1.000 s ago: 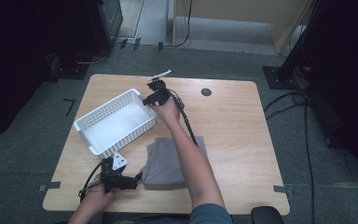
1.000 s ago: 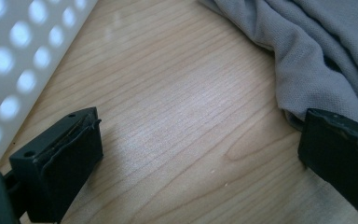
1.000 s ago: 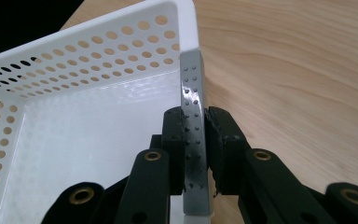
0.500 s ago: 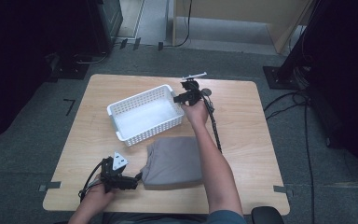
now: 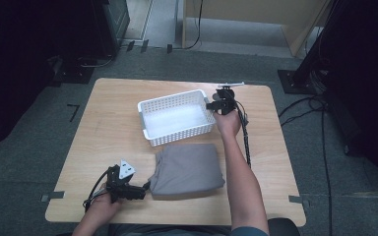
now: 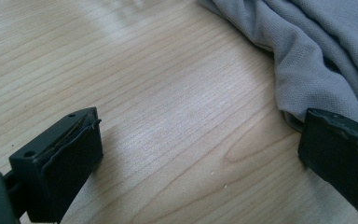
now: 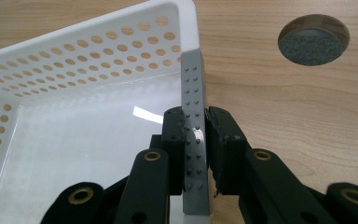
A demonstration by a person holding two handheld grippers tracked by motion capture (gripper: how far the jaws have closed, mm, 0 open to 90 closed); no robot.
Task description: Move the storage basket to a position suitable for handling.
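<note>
Jaws of right gripper point(image 7: 196, 135) clenched on white basket point(image 5: 177, 118) wall, likely for dragging across counter point(image 5: 103, 123). Basket just beyond folded grey cloth point(image 5: 187, 169). Left gripper point(image 5: 137, 191) released, gaping beside cloth's near-left corner, ready to pinch.

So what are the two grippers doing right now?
Left gripper: open, beside the folded grey cloth.
Right gripper: shut on the white perforated plastic basket.

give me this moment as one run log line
right gripper: shut on basket wall | left gripper: open beside folded grey cloth | basket: empty
</note>
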